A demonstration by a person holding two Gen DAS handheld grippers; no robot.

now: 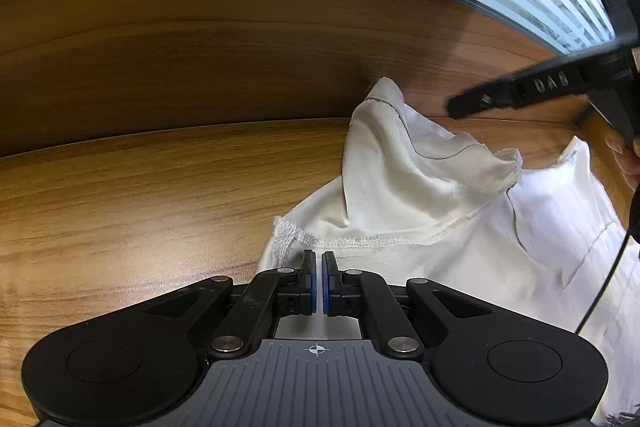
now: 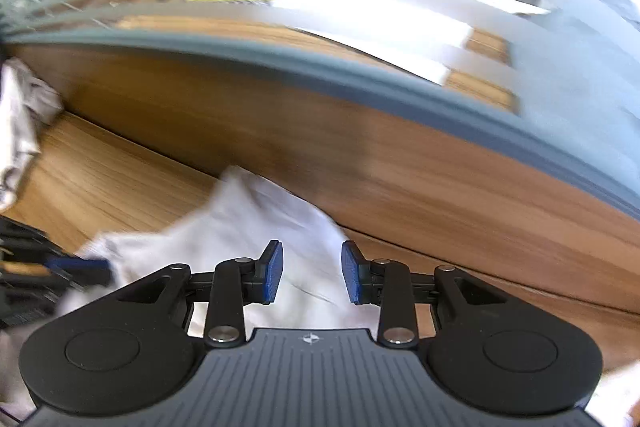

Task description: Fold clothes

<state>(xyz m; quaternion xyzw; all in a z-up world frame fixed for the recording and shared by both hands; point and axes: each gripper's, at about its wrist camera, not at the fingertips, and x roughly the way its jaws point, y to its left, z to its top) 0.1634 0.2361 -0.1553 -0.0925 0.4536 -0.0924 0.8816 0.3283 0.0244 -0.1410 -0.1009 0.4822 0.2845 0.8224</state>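
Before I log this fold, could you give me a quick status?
Left gripper shut on the white cotton garment. Right gripper open above it, holding nothing. Wooden table: nothing in the way.

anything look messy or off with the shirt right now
Yes. The white shirt is rumpled, not flat: one part stands up in a loose peak near the wooden back panel, its stitched seam facing out, so it looks turned inside out there. No tear or stain shows.
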